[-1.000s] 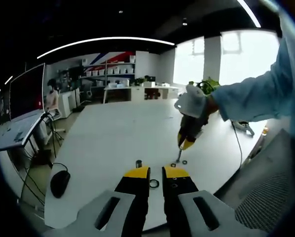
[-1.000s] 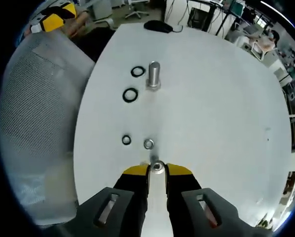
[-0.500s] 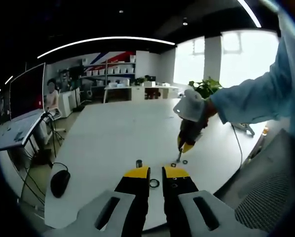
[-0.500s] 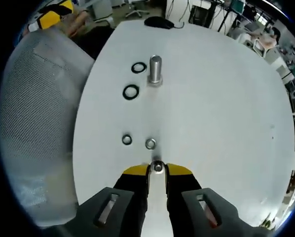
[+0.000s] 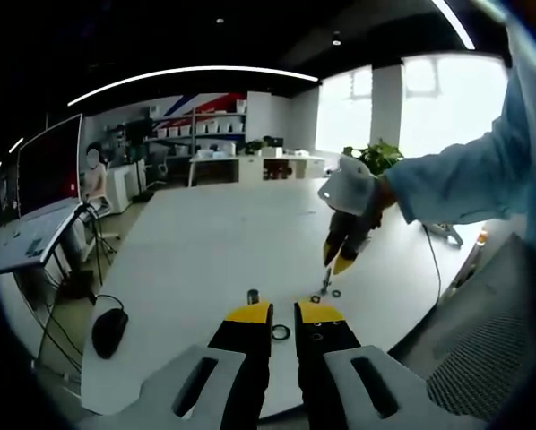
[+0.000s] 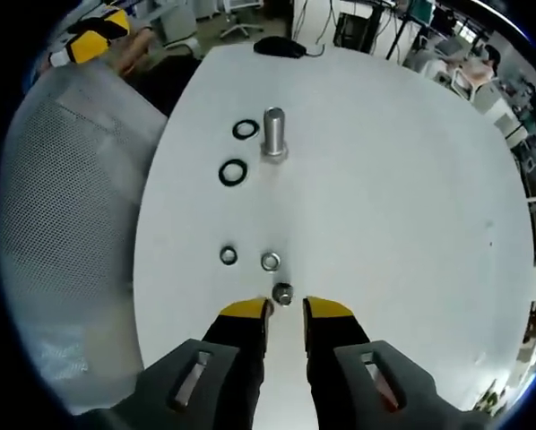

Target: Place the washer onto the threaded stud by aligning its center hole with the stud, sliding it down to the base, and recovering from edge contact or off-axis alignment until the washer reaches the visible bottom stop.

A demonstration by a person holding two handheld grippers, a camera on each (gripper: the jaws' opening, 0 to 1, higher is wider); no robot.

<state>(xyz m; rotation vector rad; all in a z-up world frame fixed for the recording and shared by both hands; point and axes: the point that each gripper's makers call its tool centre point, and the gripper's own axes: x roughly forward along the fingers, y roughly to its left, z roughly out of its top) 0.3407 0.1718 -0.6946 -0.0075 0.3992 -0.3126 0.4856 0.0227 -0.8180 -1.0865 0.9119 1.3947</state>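
An open office lay behind the white round table (image 5: 205, 251). In the left gripper view, the left gripper (image 5: 283, 315) hovered slightly parted, empty, a black rubber ring (image 5: 280, 333) between its tips.

In the right gripper view, the right gripper (image 6: 284, 310) stood open. A small silver metal washer (image 6: 282, 293) lay at twelve o'clock, the upright threaded steel stud (image 6: 273, 134) beyond. Light, stiff, probably slippery; pinch its rim.
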